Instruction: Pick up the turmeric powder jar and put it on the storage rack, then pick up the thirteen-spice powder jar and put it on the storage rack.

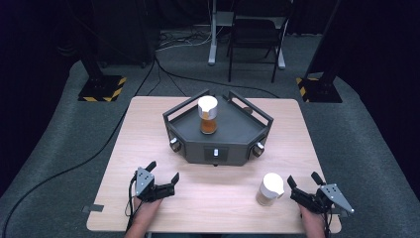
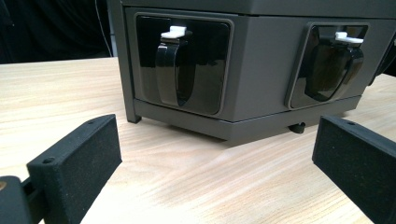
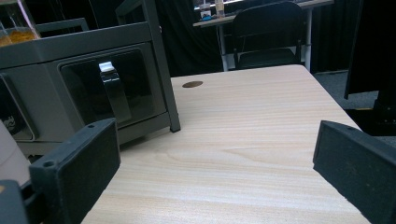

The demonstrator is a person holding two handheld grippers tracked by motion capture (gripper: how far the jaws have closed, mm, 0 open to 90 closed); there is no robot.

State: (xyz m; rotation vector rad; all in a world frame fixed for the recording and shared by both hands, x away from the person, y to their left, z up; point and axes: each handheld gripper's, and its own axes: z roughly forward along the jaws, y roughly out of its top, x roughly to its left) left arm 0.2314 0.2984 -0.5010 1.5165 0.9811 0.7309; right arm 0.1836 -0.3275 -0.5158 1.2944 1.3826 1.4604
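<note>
A dark grey railed tray unit (image 1: 233, 134) stands mid-table, with a white-lidded jar of amber liquid (image 1: 208, 115) upright on its deck. A second white-lidded jar (image 1: 270, 189) stands on the wood at the front right. My left gripper (image 1: 163, 171) rests open at the front left, nothing between its pads; the left gripper view faces the unit's front panels (image 2: 182, 65). My right gripper (image 1: 303, 180) is open just right of the second jar, apart from it; that jar's edge (image 3: 9, 154) shows at the far left of the right gripper view.
The unit has round knobs at its front corners (image 1: 175, 144) and a small white-lit panel (image 1: 216, 152). A small hole (image 3: 192, 84) marks the tabletop's far right. Beyond the table stand a chair (image 1: 255, 37), a desk leg, cables and two hazard-striped stand bases.
</note>
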